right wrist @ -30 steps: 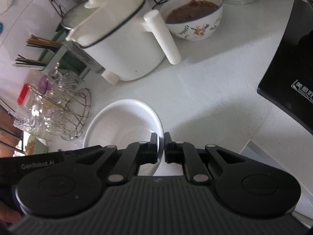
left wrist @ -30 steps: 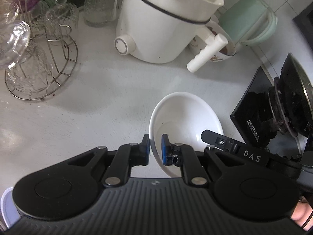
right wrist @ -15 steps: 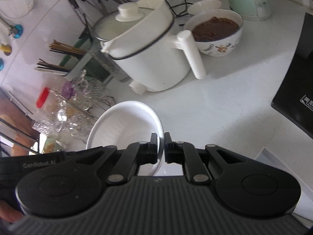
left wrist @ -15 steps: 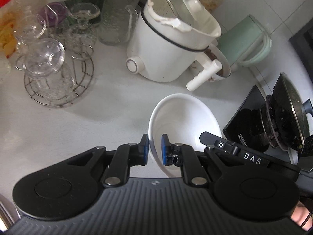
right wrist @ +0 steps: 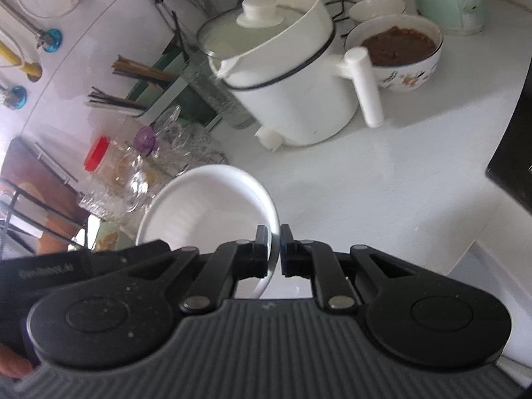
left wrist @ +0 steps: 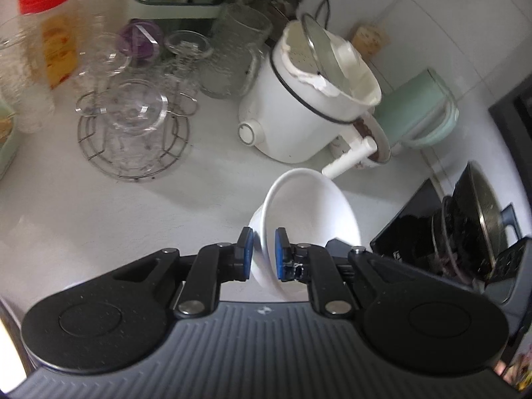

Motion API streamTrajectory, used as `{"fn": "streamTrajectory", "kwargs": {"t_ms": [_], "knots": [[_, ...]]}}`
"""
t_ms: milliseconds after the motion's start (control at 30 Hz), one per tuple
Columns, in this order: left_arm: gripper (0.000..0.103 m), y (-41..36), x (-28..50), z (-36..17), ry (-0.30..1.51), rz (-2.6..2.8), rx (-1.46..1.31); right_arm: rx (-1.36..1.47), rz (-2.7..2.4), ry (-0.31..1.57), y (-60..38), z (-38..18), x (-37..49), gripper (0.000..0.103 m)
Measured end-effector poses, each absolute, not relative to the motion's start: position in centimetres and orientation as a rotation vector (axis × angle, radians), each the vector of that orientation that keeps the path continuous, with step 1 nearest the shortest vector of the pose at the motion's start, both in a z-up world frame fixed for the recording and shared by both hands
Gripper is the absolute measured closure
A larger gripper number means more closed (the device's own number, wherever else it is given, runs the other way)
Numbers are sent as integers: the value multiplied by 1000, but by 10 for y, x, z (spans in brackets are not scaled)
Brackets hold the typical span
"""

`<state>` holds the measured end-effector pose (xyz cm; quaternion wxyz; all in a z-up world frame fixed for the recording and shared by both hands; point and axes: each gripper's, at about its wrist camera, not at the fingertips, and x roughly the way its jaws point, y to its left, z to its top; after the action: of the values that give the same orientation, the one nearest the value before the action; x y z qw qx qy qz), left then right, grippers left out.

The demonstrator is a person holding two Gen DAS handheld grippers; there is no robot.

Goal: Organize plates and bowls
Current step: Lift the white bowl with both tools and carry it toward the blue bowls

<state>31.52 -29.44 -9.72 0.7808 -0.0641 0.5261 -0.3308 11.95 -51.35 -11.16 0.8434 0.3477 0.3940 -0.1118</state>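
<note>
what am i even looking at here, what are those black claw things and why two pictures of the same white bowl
Each black claw is a handheld gripper with two fingers; a person holds one in each hand, and there is no robot arm. A fisheye camera on each gripper looks forward along its fingers, so you get one picture per hand. The left gripper and the right gripper are each shut on the rim of the same white bowl, on opposite sides, holding it tilted above the counter. On the counter stand a white pot, a bowl of brown food, a green kettle and a wire rack of glasses.
</note>
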Motion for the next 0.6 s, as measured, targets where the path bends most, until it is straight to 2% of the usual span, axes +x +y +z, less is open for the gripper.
{"fn": "streamTrajectory", "kwargs": {"t_ms": [600], "knots": [[89, -190, 316, -77, 1098, -618, -242, 660, -114, 876, -434, -91, 144, 91]]}}
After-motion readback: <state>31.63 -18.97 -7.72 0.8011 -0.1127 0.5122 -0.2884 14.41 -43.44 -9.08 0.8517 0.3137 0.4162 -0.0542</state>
